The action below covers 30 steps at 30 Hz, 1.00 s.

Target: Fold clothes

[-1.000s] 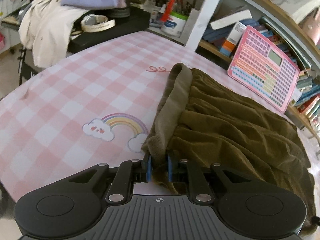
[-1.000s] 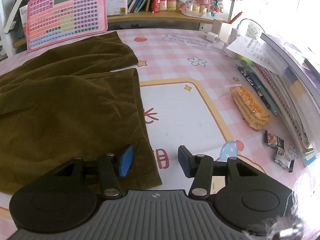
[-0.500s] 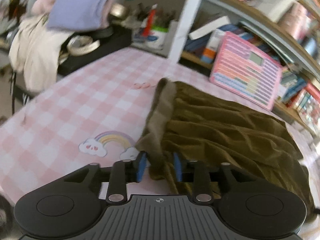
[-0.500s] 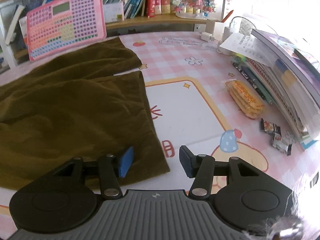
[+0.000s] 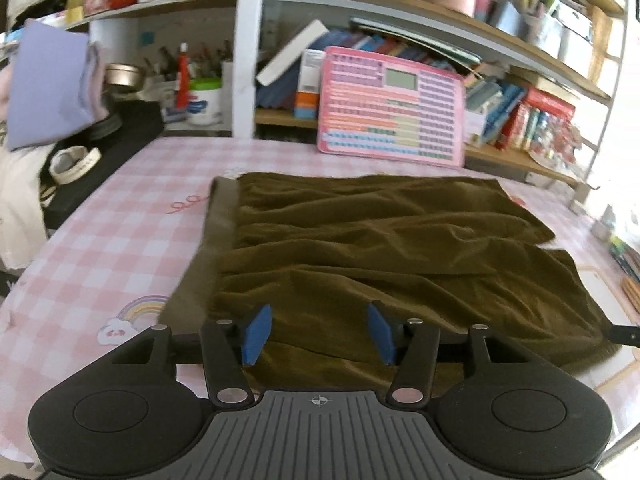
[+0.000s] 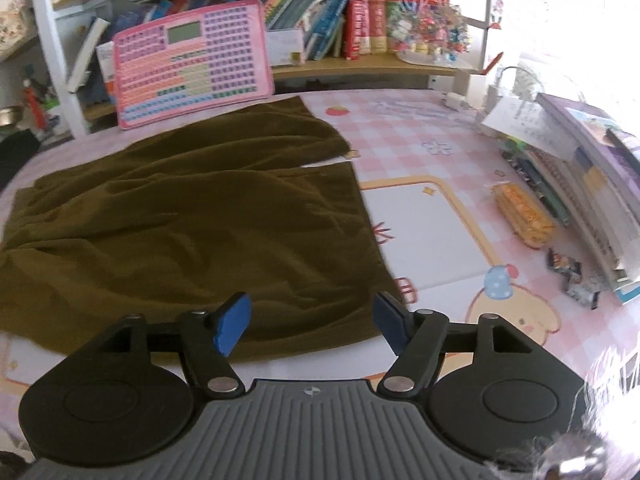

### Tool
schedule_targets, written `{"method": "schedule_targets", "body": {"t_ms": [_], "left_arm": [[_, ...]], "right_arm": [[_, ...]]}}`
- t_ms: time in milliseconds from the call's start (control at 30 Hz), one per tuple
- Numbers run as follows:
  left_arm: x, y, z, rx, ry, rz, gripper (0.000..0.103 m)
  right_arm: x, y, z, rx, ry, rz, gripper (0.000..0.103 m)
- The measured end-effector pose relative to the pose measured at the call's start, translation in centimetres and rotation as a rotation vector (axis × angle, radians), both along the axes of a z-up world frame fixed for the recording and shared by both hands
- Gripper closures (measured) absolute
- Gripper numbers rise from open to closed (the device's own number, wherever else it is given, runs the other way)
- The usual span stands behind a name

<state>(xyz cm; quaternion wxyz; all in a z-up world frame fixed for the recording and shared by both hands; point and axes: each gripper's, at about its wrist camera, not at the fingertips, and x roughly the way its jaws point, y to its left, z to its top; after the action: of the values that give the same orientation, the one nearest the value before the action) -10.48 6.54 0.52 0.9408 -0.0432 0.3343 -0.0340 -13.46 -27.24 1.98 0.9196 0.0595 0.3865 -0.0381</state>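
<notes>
Left gripper (image 5: 318, 334) just released the waistband; right gripper (image 6: 314, 322) widened too. Both gape empty above olive shorts (image 5: 400, 256). Spreading done; fold next.

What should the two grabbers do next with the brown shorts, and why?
Probably lower both and pinch the near edge of the brown shorts. Left gripper and right gripper have just been opening, nothing held, and the shorts lie flat, unfolded.

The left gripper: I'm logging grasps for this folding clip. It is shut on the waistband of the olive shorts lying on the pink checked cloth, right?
Not quite. In the left wrist view the left gripper is open, not shut: its jaws have just been opening, and its blue pads stand apart above the olive shorts, pressing nothing. The waistband lies flat on the pink checked cloth.
</notes>
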Motion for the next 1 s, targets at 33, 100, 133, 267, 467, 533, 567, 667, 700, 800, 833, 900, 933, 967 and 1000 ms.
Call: {"method": "schedule_targets", "body": {"t_ms": [33,100,133,267,467,533,567,667,700,800,833,900,933,967,1000], "left_arm": [[0.0,-0.2,0.0,0.003,0.0,-0.004,0.049],[-0.1,-0.4,0.0,0.004,-0.002,-0.008,0.049],[-0.2,-0.6,0.0,0.005,0.001,-0.012,0.048],[-0.7,-1.2,-0.1,0.029,0.019,-0.021,0.031],[-0.9,-1.8,-0.5,0.073,0.043,-0.014,0.02],[-0.8,-1.7,-0.5,0.074,0.044,-0.009,0.018],[-0.8,-1.6,-0.5,0.075,0.044,-0.008,0.018],[-0.6,-1.5,-0.4,0.075,0.041,-0.006,0.017],[-0.6,-1.5,-0.4,0.075,0.039,-0.008,0.017],[-0.5,-1.5,-0.3,0.072,0.036,-0.018,0.017],[-0.4,-1.5,-0.4,0.073,0.038,-0.022,0.016],[-0.2,-1.6,-0.4,0.075,0.044,-0.032,0.016],[-0.1,-1.8,-0.5,0.078,0.049,-0.039,0.016],[0.1,-1.9,-0.6,0.083,0.054,-0.048,0.016],[0.2,-2.1,-0.6,0.086,0.058,-0.056,0.016]], "right_arm": [[-0.1,0.3,0.0,0.007,0.004,0.008,0.037],[-0.2,0.9,-0.2,0.016,0.017,0.024,0.037],[-0.2,1.2,-0.2,0.015,0.023,0.036,0.036],[-0.1,2.7,-0.2,-0.005,0.028,0.085,0.031],[0.3,3.9,-0.2,-0.031,0.025,0.124,0.022],[0.5,4.0,-0.2,-0.032,0.027,0.129,0.018],[0.5,4.0,-0.2,-0.033,0.027,0.13,0.018],[0.6,4.2,-0.1,-0.039,0.02,0.135,0.017],[0.6,4.3,0.0,-0.041,0.018,0.137,0.017],[0.6,4.6,0.2,-0.05,0.006,0.144,0.017],[0.6,4.7,0.3,-0.052,0.003,0.147,0.017],[0.6,4.9,0.4,-0.057,-0.002,0.153,0.017],[0.6,5.0,0.4,-0.061,-0.004,0.157,0.017],[0.5,5.3,0.5,-0.066,-0.008,0.165,0.017],[0.4,5.5,0.6,-0.07,-0.014,0.174,0.017]]}}
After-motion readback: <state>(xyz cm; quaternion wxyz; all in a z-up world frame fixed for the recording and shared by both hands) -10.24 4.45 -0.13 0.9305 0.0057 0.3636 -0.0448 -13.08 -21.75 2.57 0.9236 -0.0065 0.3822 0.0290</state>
